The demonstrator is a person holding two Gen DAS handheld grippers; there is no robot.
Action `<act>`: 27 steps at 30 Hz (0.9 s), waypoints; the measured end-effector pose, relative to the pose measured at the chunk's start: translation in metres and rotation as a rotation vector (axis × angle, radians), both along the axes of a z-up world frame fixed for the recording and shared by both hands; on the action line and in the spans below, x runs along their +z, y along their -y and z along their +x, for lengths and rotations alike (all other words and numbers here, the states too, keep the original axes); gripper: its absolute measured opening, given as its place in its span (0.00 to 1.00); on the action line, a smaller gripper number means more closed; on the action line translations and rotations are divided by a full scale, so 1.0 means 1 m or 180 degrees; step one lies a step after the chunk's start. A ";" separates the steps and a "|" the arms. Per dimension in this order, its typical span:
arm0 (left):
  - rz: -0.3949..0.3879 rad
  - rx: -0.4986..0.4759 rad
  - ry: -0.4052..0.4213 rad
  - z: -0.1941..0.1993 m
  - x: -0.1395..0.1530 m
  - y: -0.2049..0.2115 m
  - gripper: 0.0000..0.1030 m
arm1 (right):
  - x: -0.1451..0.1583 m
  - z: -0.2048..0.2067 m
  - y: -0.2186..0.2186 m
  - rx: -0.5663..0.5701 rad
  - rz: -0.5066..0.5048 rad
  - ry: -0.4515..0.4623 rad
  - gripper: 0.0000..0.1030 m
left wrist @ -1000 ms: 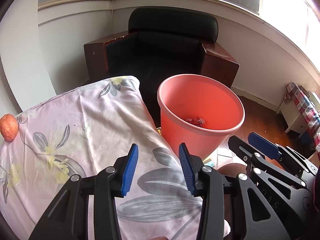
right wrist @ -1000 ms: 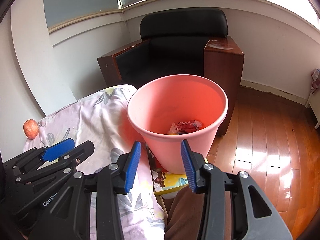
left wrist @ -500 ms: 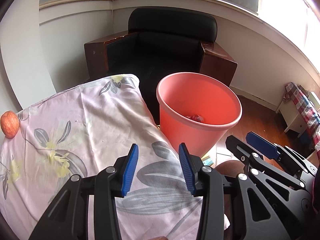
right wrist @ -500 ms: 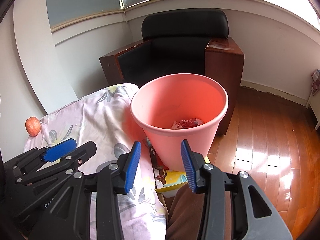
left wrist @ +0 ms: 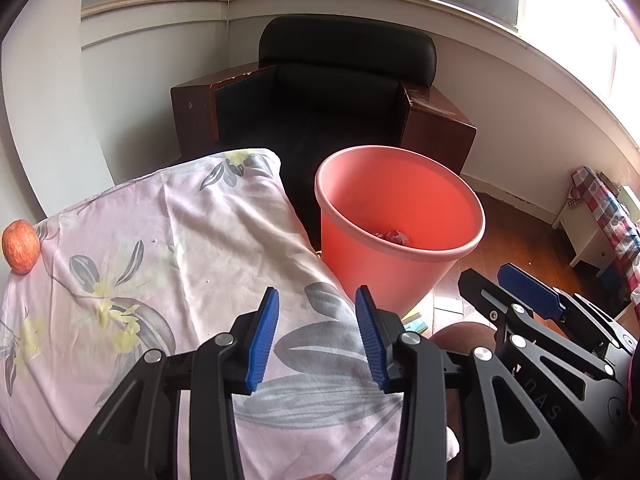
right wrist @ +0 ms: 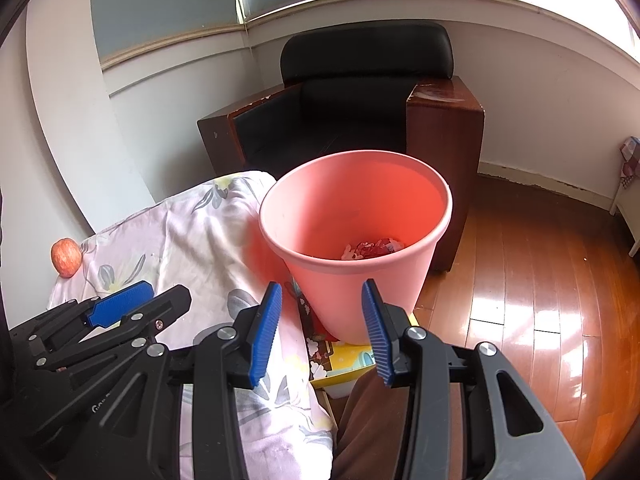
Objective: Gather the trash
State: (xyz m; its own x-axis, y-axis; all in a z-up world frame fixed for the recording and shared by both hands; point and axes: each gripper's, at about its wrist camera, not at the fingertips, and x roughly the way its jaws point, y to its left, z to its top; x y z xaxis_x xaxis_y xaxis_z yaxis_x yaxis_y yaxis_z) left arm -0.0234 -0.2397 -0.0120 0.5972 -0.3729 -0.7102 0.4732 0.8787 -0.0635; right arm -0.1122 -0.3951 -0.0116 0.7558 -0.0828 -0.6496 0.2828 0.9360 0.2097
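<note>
Little has shifted since a second ago: both hands keep their places, the pink bin [right wrist: 356, 240] sits slightly lower in the left wrist view, and the left gripper [left wrist: 316, 340] — its blue pads bare over the cloth — is closing a touch, with nothing between its jaws. Going by size, the black armchair [right wrist: 360, 120] with brown wooden sides fills the corner behind, its seat partly hidden by the bin. A floral cloth [left wrist: 160, 280] covers the surface to the left, cut off at the frame's lower edge. The bin stands just beside that cloth, over the wooden floor [right wrist: 540, 300]; its foot is hidden by the right gripper [right wrist: 324, 332], whose jaws stand apart and empty. Red and white trash [right wrist: 374, 248] lies at the bin's bottom — too crumpled to identify. An apple [left wrist: 21, 246] rests at the cloth's far left edge.
</note>
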 end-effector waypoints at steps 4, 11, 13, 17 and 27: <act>-0.0014 0.0074 0.0042 0.001 0.000 -0.002 0.37 | 0.002 -0.003 0.000 -0.0016 -0.0005 0.0073 0.41; -0.0017 0.0208 0.0224 0.000 0.007 -0.008 0.37 | 0.010 -0.008 -0.004 0.0066 0.0024 0.0282 0.41; -0.0024 0.0231 0.0264 -0.001 0.009 -0.009 0.37 | 0.013 -0.009 -0.005 0.0078 0.0000 0.0330 0.41; -0.0054 0.0291 0.0328 -0.002 0.013 -0.012 0.37 | 0.017 -0.009 -0.008 0.0088 -0.0048 0.0389 0.41; -0.0083 0.0484 0.0511 -0.003 0.023 -0.023 0.37 | 0.018 -0.004 -0.012 0.0144 -0.0037 0.0428 0.41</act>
